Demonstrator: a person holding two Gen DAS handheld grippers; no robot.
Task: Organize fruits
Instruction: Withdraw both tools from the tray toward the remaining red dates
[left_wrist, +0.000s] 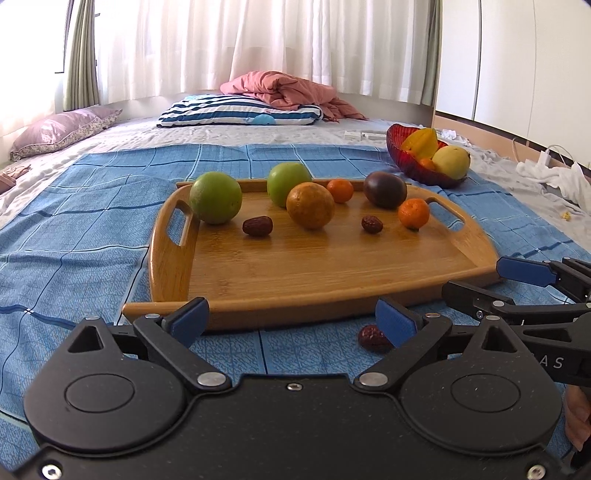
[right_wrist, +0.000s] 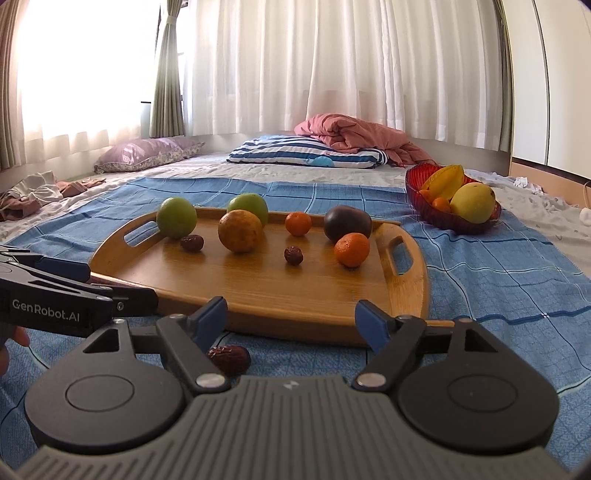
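Note:
A wooden tray (left_wrist: 332, 266) (right_wrist: 280, 291) lies on a blue cloth. On it are two green fruits (left_wrist: 216, 197) (right_wrist: 176, 218), a yellow-orange fruit (left_wrist: 310, 205) (right_wrist: 241, 230), two small oranges (left_wrist: 413, 213) (right_wrist: 351, 249), a dark purple fruit (left_wrist: 385, 189) (right_wrist: 347, 222) and two red dates (left_wrist: 257, 226) (right_wrist: 293, 255). A third date (left_wrist: 373, 338) (right_wrist: 229, 360) lies on the cloth in front of the tray. My left gripper (left_wrist: 291, 321) is open and empty before the tray. My right gripper (right_wrist: 291, 319) is open and empty, beside the loose date.
A red glass bowl (left_wrist: 417, 166) (right_wrist: 458, 221) with a starfruit, a yellow fruit and small oranges stands at the back right. Pillows and a pink blanket (left_wrist: 288, 88) lie farther back. White cloth and cables (left_wrist: 554, 173) lie at the right.

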